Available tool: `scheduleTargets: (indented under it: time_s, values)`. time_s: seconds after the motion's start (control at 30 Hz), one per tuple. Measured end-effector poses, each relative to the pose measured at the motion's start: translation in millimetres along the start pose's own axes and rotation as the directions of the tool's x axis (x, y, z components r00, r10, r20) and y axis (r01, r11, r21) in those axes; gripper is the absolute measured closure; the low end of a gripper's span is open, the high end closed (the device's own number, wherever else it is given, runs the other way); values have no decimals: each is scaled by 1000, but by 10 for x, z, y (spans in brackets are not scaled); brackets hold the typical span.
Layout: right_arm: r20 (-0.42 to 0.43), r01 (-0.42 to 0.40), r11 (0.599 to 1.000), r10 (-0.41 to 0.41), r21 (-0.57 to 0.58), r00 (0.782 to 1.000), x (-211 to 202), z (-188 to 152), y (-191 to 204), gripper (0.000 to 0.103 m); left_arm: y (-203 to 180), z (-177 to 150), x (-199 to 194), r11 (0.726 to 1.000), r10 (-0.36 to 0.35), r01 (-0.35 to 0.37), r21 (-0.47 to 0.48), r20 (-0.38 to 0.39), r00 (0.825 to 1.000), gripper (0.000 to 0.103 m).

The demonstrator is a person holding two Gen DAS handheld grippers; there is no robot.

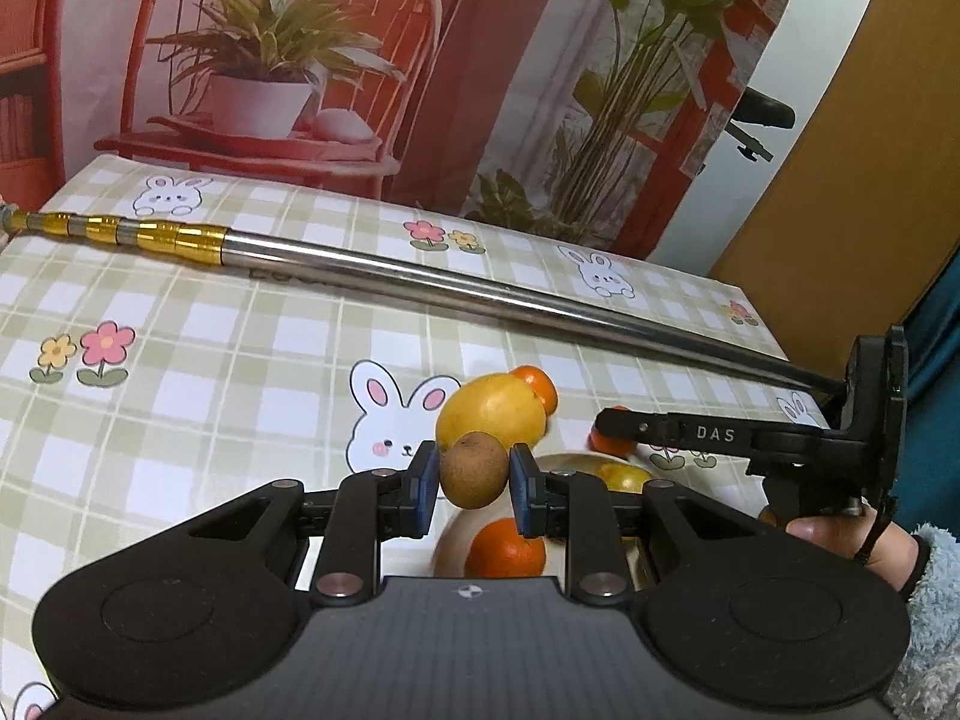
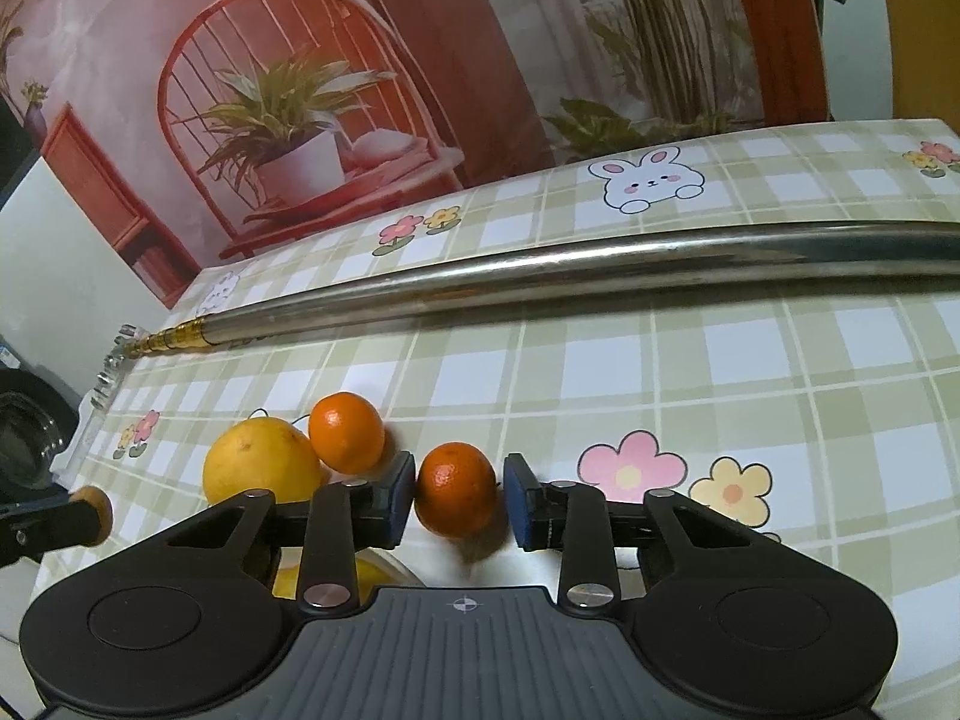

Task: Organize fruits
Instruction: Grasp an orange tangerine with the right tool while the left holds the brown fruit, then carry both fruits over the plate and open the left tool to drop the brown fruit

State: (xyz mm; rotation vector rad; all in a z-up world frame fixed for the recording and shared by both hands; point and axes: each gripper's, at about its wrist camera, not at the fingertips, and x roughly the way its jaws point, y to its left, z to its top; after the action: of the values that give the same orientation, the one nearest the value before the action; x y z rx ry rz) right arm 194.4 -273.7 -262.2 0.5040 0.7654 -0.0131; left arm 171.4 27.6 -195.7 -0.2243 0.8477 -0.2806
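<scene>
My left gripper (image 1: 473, 480) is shut on a brown kiwi (image 1: 474, 470) and holds it above a pale bowl (image 1: 453, 546). The bowl holds an orange (image 1: 506, 549) and a yellow fruit (image 1: 624, 476). Beyond the kiwi a big yellow fruit (image 1: 489, 411) and a small orange (image 1: 537, 387) lie on the cloth. My right gripper (image 2: 459, 495) is open around an orange mandarin (image 2: 456, 491) on the table; a small gap shows on its right side. To its left lie another mandarin (image 2: 347, 432) and the yellow fruit (image 2: 261, 468). The right gripper also shows in the left wrist view (image 1: 606, 426).
A long steel pole with a gold end (image 1: 384, 270) lies across the checked tablecloth (image 1: 210, 360) behind the fruit; it also shows in the right wrist view (image 2: 540, 279). A printed backdrop of a chair and plants (image 1: 270, 60) stands at the table's far edge.
</scene>
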Motion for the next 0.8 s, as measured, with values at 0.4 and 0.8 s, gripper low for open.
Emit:
scheduleTargets:
  time_s: [0.4, 0.8]
  values:
    - [12, 17, 1000, -17, 2, 1000, -65, -16, 2, 77, -28, -107, -64, 1000, -1, 1, 5, -25, 1000, 77]
    - [126, 41, 999, -41, 2, 991, -735, -227, 146, 77, -64, -203, -255, 1000, -13, 13, 7, -30, 999, 77]
